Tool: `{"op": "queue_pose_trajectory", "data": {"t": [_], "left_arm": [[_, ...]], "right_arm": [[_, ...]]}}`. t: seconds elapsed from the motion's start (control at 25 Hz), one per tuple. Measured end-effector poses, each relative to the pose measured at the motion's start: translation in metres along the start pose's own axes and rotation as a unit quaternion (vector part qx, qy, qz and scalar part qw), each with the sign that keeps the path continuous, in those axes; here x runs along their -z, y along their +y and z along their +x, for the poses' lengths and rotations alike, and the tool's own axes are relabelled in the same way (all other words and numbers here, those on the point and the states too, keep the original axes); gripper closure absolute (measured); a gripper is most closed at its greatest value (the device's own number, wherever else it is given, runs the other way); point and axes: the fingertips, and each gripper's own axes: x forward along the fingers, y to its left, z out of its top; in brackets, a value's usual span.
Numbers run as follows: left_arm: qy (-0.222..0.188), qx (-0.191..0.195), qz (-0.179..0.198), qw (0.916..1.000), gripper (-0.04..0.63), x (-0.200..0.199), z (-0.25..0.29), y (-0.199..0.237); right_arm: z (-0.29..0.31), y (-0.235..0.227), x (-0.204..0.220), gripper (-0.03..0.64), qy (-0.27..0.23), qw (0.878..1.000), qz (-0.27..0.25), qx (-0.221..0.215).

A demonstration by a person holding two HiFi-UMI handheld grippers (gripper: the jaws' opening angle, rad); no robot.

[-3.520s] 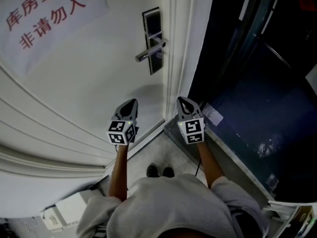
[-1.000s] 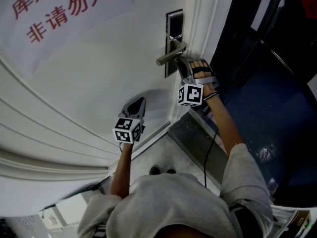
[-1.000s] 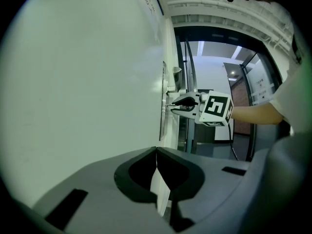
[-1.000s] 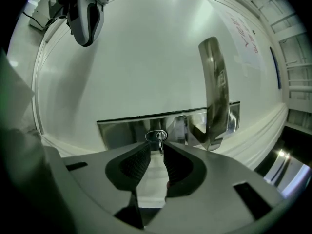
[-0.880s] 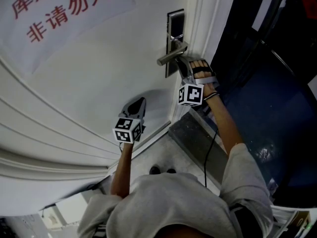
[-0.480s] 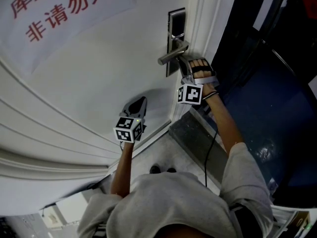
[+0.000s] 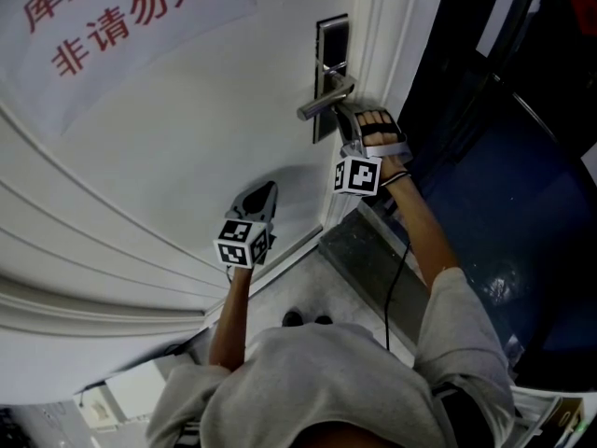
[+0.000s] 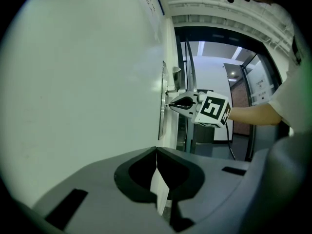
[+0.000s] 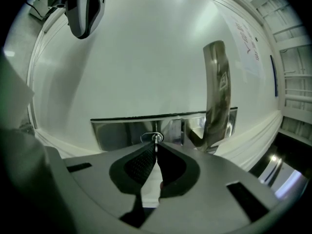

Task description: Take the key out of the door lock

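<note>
Up from its low spot beside the left one 3.5 s ago, my right tongs [image 7: 338, 119] now sit at the lock, tucked just under the silver metal lever handle [image 7: 322, 104]; over the last half second nothing has shifted. The left tongs [image 7: 268, 190] hang low in front of the white panelled door [image 7: 187, 147], well apart from the lock.

Only one piece of writing can be read: a white paper sign [image 7: 121, 21] at the door's upper left, printed in red Chinese characters. Its lower line reads 非请勿入. Its upper line is cut by the frame edge, and I make out just 库房. Each of the two tongs carries one cube with black-and-white square markers [image 7: 241, 243], the other at [image 7: 359, 175].

I count one tall dark-and-silver lock plate [image 7: 329, 40], one lever handle, one sign and one key. The small silver metal key [image 9: 156, 138] stands in the keyhole of the lock plate, below the handle's pivot. In the right gripper view the right tongs are closed with their tips pinched on the key's outer end. In the left gripper view the left tongs [image 8: 156, 151] are pressed together with nothing between them. Two dark shoe tips [image 7: 301, 322] show on the grey floor below.
</note>
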Motion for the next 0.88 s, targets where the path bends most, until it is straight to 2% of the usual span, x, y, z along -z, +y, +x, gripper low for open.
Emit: {"op": "queue_pose_trajectory", "data": {"t": [0.32, 0.64, 0.88], "left_arm": [[0.003, -0.006, -0.002, 1.0, 0.577, 0.002, -0.007, 0.006], [-0.002, 0.005, -0.004, 1.0, 0.577, -0.003, 0.002, -0.002], [-0.005, 0.019, 0.0, 0.9998, 0.577, -0.003, 0.006, -0.016]], "right_arm": [[-0.006, 0.0, 0.004, 0.588, -0.006, 1.0, -0.004, 0.008], [-0.025, 0.0, 0.012, 0.588, -0.008, 1.0, 0.009, 0.008], [-0.042, 0.003, 0.026, 0.588, 0.003, 0.999, 0.046, 0.003]]}}
